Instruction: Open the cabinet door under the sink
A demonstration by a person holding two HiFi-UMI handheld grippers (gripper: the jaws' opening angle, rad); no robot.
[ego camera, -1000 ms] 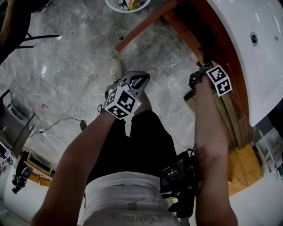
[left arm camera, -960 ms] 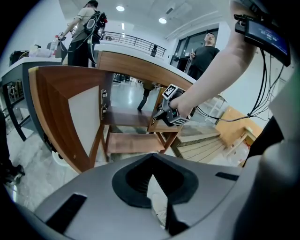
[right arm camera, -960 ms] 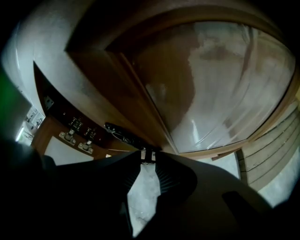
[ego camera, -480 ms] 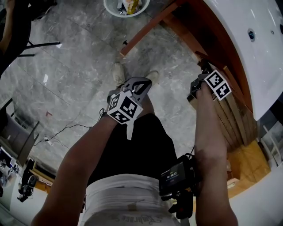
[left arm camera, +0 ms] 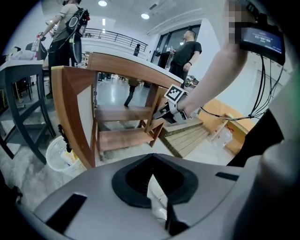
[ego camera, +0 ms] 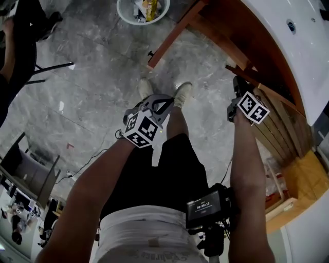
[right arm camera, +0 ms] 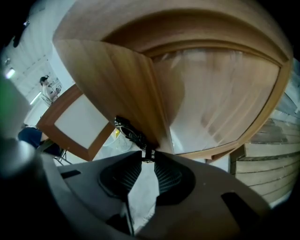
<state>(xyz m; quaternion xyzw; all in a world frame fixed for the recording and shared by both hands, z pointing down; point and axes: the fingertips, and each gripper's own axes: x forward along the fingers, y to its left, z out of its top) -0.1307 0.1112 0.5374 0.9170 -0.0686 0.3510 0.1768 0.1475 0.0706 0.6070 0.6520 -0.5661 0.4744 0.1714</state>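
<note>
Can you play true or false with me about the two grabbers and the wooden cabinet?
1. The left gripper is shut and holds nothing. True.
2. The right gripper has its jaws on the dark handle of a wooden cabinet door. True.
3. The basket on the floor is black. False: it is white.
4. The sink is green. False: it is white.
5. The left gripper is touching the cabinet. False: it hangs over the floor, apart from the cabinet.
</note>
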